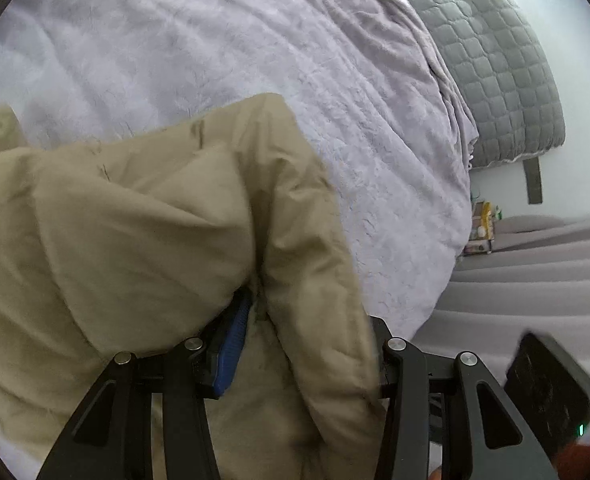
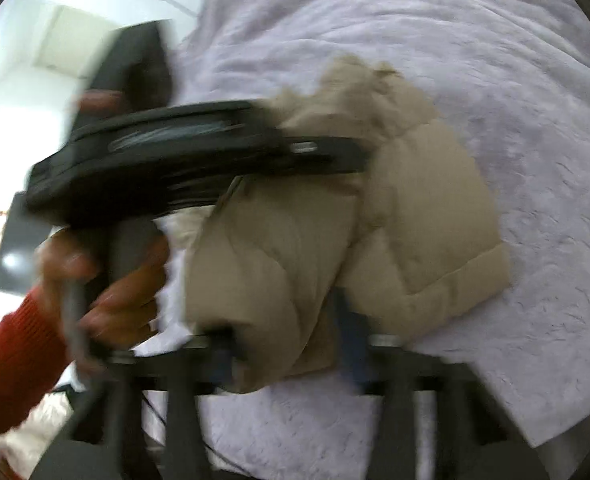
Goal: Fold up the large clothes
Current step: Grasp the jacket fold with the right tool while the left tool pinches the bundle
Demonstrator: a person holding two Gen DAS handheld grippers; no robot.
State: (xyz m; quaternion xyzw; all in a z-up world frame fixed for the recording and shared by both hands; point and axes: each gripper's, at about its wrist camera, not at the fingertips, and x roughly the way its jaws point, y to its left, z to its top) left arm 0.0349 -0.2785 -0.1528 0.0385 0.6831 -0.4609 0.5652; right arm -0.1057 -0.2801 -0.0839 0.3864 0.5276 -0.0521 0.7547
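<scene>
lilac bedding is covering the bed (image 1: 215, 40) and serving as the folding surface, and a beige padded jacket (image 2: 415, 216) is lying bunched on it, straight ahead of both pairs of tongs.

the left tongs (image 1: 295, 344) are standing at a middling width with a thick fold of the jacket filling the gap; one blue pad (image 1: 233, 336) is pressing into the cloth, the other is buried under it, so they are holding the jacket. the right tongs (image 2: 287, 344) are set narrower and are pinching a lower edge of the same garment between blurred blue pads; that view is smeared by motion, so the exact bite is hard to read.

the jacket is looking soft, puffy and light, with a smooth shell that is likely slipping a little under the pads. it is probably compressing easily and springing back, so a grip on a stitched hem or seam, such as the flat hem beyond and to the right of the right tongs, should be holding better than one on loose filling.

farther out, a person's hand (image 2: 107, 276) in a red sleeve (image 2: 11, 372) is gripping the left handle, and a grey quilted cover (image 1: 495, 80) is lying far beyond the left tongs.
</scene>
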